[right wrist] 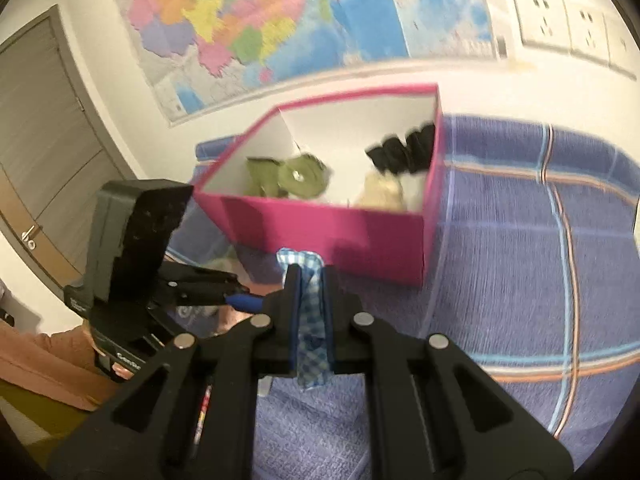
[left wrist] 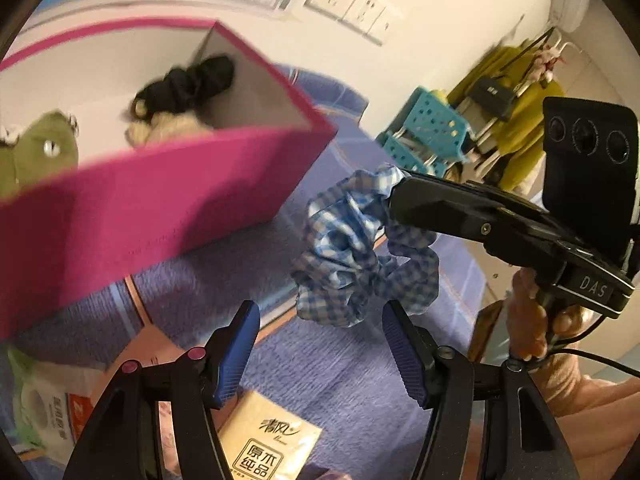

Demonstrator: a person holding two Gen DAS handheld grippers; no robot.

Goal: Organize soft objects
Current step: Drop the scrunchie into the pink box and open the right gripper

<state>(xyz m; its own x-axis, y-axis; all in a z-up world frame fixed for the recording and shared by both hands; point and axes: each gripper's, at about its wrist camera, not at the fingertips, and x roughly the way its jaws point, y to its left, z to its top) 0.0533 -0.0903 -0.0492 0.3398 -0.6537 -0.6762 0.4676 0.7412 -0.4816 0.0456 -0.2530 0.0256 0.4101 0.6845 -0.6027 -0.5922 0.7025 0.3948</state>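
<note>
Both views are motion-blurred; the box (right wrist: 332, 236) contents read only as a green plush (right wrist: 304, 178), a black bundle (right wrist: 404, 148) and a cream bundle (right wrist: 380, 192), and the green plush is cut by the frame edge in my left view. My right gripper (right wrist: 311, 280) is pressed together on the checked scrunchie (left wrist: 352, 248), fabric squeezed between its pads, most of it dangling clear of the blanket (right wrist: 520, 280), just in front of the pink box. My left gripper (left wrist: 320, 344) stands spread with nothing in it, just below the scrunchie. A tissue pack (left wrist: 268, 444) lies beneath; a map (right wrist: 280, 20) and sockets (right wrist: 568, 24) are on the wall.
</note>
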